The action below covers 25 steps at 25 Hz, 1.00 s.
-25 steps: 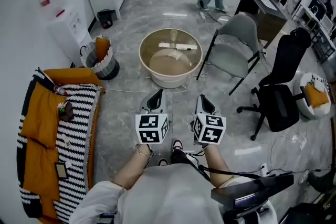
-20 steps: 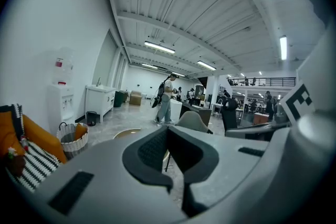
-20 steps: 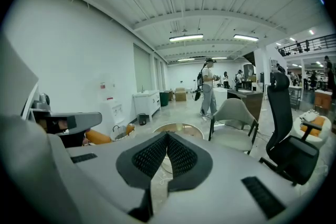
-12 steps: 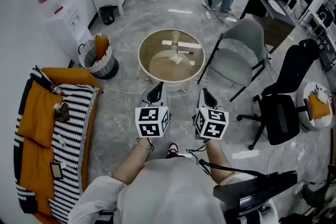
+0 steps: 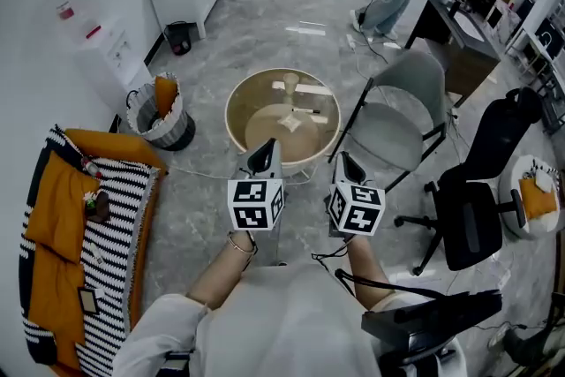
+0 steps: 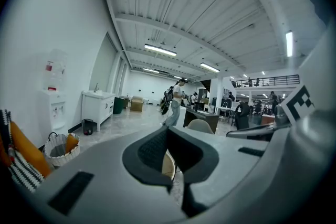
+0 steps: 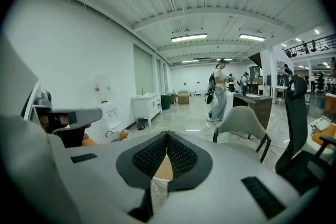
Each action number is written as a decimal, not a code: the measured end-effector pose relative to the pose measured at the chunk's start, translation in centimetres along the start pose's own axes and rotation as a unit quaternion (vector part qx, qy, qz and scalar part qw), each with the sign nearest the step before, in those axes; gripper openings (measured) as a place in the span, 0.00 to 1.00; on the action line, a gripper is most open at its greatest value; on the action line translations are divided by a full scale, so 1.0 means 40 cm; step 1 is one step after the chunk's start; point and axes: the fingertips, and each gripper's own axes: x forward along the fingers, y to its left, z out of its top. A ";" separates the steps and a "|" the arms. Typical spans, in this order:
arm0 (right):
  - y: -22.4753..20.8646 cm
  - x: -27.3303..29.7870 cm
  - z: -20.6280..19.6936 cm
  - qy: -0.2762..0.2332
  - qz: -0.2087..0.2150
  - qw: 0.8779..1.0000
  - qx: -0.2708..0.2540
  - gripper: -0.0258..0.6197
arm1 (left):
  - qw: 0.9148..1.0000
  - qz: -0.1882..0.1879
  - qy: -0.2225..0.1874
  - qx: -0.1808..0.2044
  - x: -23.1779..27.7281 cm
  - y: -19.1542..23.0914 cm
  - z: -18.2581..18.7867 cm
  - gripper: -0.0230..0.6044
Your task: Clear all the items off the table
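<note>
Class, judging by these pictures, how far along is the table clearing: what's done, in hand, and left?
Done: nothing visibly; several small items lie on the round table. In hand: nothing; the left gripper and right gripper are both shut and empty, touching no item. Left: every item must be picked up and removed.

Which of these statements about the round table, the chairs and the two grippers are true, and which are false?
1. A grey chair stands beside the round table. True.
2. The table has been cleared. False: small items lie on it.
3. The left gripper and right gripper are both shut and hold nothing. True.
4. The basket stands next to the black chair. False: it is on the table's other side, at the left of the head view.
</note>
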 end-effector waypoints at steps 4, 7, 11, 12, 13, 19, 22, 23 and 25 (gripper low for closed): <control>-0.035 0.048 0.017 0.003 0.004 1.000 0.002 0.08 | 1.000 0.006 -0.005 0.011 0.054 0.000 0.024 0.05; -0.056 0.079 0.017 0.005 0.008 1.000 0.006 0.08 | 1.000 0.014 -0.003 0.010 0.085 0.009 0.018 0.05; -0.067 0.122 0.008 0.014 0.011 1.000 0.015 0.08 | 1.000 0.017 0.013 0.007 0.121 0.034 -0.003 0.05; -0.069 0.133 0.002 0.017 0.011 1.000 0.015 0.08 | 1.000 0.018 0.016 0.006 0.130 0.039 -0.008 0.05; -0.071 0.146 -0.002 0.021 0.011 1.000 0.016 0.08 | 1.000 0.018 0.017 0.006 0.141 0.045 -0.011 0.05; -0.071 0.236 -0.011 0.041 0.014 0.999 0.009 0.08 | 0.999 0.017 0.029 -0.009 0.226 0.094 -0.036 0.05; -0.085 0.293 0.013 0.038 0.014 0.999 -0.001 0.08 | 0.999 0.016 0.029 -0.030 0.299 0.127 -0.040 0.05; -0.091 0.313 0.025 0.037 0.014 0.999 -0.006 0.08 | 0.999 0.016 0.026 -0.035 0.327 0.137 -0.036 0.05; -0.103 0.358 0.049 0.036 0.012 0.999 -0.015 0.08 | 0.999 0.014 0.022 -0.043 0.381 0.157 -0.025 0.05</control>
